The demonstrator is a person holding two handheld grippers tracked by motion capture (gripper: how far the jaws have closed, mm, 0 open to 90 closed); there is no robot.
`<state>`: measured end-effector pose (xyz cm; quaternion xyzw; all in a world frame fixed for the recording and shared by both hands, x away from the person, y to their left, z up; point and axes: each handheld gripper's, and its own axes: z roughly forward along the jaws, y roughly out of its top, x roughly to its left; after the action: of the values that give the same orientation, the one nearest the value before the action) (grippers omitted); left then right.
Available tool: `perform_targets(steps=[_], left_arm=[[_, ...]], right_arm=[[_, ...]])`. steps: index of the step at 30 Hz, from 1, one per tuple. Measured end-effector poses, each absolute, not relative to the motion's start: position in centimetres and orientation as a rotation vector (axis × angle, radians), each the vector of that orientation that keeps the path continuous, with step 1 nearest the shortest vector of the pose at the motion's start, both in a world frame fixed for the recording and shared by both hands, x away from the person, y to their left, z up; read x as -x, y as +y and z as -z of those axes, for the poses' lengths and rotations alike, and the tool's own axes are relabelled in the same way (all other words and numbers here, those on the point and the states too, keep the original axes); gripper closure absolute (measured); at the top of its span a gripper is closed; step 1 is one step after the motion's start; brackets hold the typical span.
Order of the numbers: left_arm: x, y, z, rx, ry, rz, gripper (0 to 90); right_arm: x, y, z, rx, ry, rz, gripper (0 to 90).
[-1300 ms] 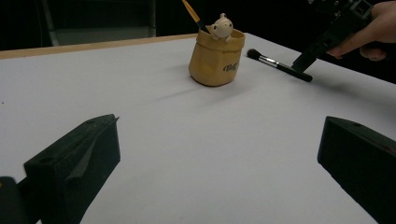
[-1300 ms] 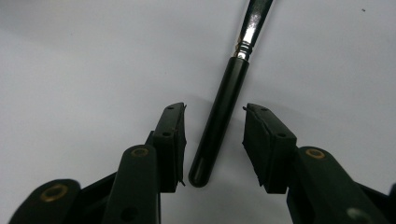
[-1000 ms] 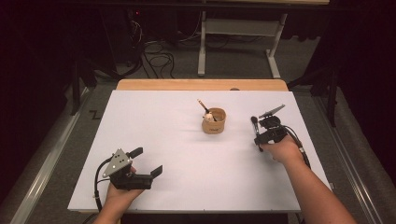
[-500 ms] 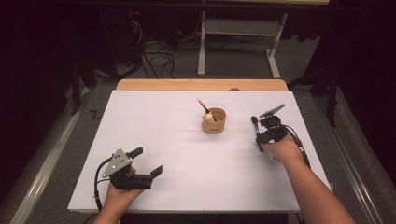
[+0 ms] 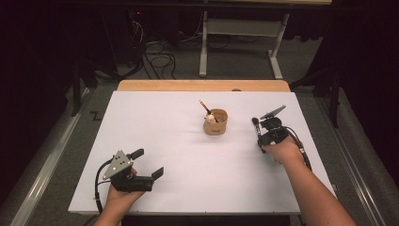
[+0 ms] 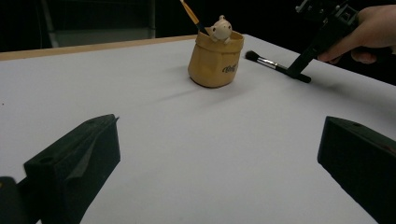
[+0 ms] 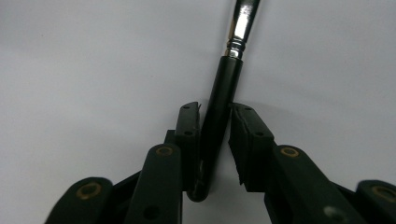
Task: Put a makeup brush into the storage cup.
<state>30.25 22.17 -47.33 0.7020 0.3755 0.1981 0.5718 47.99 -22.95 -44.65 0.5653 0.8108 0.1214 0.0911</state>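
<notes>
While the right gripper [image 7: 215, 135] had just been closing, its jaws stood on either side of the brush [image 7: 219, 121] handle, which lay on the white table [image 5: 155, 117] just right of the cup [image 5: 215, 123]. In the right gripper view the left pad looked to be against the handle, but a thin gap seemed to remain at the right pad, so the grip did not look firm yet. The brush head pointed away from the person, its bristles near the cup's side. The cup already held another brush [image 5: 206, 108] and a small figure [image 6: 220, 29] on its rim.

The left gripper [image 5: 146, 164] hung wide open and empty near the table's front edge, well apart from everything.

The main risk, as I judged it, was a lift before the pads pinched fully: the round, glossy handle could roll or slide out. The hold also sat near the handle's tail, so the heavier head might droop and swing. On the way to the cup, it could strike the rim and tip the cup over.
</notes>
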Motion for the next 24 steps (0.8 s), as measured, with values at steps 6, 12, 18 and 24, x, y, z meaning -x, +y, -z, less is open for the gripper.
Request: perform_targets(steps=[6, 12, 18, 24], left_arm=[[-30.23, 22.14, 47.32, -1.641, 0.88, -0.465, 0.2], [-30.24, 22.16, 47.33, -1.645, 0.88, -0.465, 0.3], [-30.23, 22.17, 47.31, -1.646, 0.881, -0.466, 0.3], [-30.23, 22.19, 47.31, -1.643, 0.88, -0.467, 0.2]], right_arm=[[-47.94, -22.81, 44.73, -1.662, 2.394, -0.333, 79.8], [-47.88, -22.67, 44.73, -1.652, 2.392, -0.326, 80.4], [-47.84, -22.66, 44.71, -1.651, 2.389, -0.322, 80.6], [-47.78, -22.63, 44.62, -1.648, 2.388, -0.322, 80.6]])
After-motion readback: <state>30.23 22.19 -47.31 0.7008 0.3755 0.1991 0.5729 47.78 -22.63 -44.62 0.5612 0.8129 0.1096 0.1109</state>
